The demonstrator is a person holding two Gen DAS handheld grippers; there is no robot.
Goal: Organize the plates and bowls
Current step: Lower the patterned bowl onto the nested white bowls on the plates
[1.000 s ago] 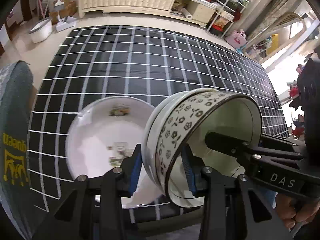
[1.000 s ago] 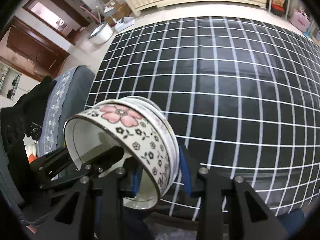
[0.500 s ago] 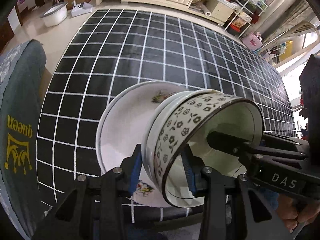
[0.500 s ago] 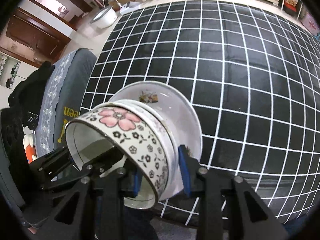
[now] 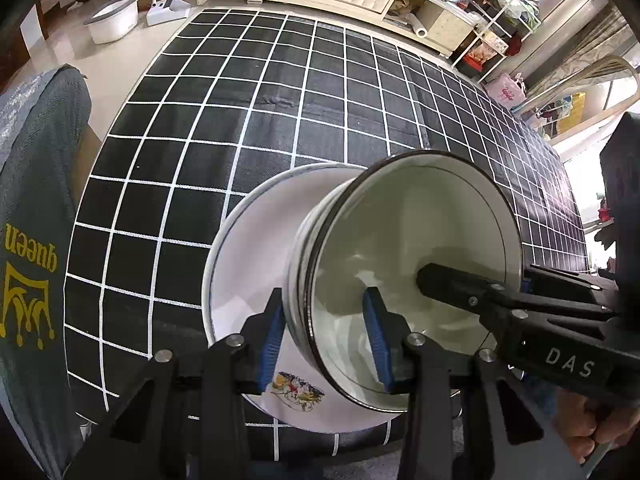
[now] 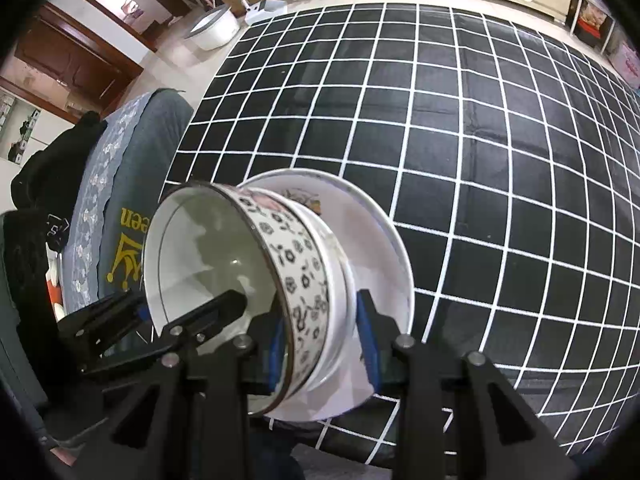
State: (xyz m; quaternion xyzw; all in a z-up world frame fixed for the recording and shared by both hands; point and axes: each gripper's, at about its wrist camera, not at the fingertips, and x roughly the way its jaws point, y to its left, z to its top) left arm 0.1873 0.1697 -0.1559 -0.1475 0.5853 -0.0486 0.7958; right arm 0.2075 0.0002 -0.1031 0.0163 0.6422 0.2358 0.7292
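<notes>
left gripper (image 5: pixel 326 330): pinching rim of stacked white flower-patterned ceramic bowls (image 5: pixel 408 272) | right gripper (image 6: pixel 322 338): pinching opposite rim | bowls: over white round decal plate (image 5: pixel 244 272) on black white-gridded cloth (image 5: pixel 248 120)

Black white-grid cloth (image 5: pixel 280 128) over table; white plate (image 5: pixel 248 264) apparently resting on it.

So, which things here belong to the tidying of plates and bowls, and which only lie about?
Belong to the job:
- stacked bowls, the top one flower-patterned, gripped at the rim on both sides
- white plate under them
- left gripper
- right gripper

Only lying about:
- checked black cloth
- grey cushion with "queen"
- white basin on the floor
- pink bag
</notes>
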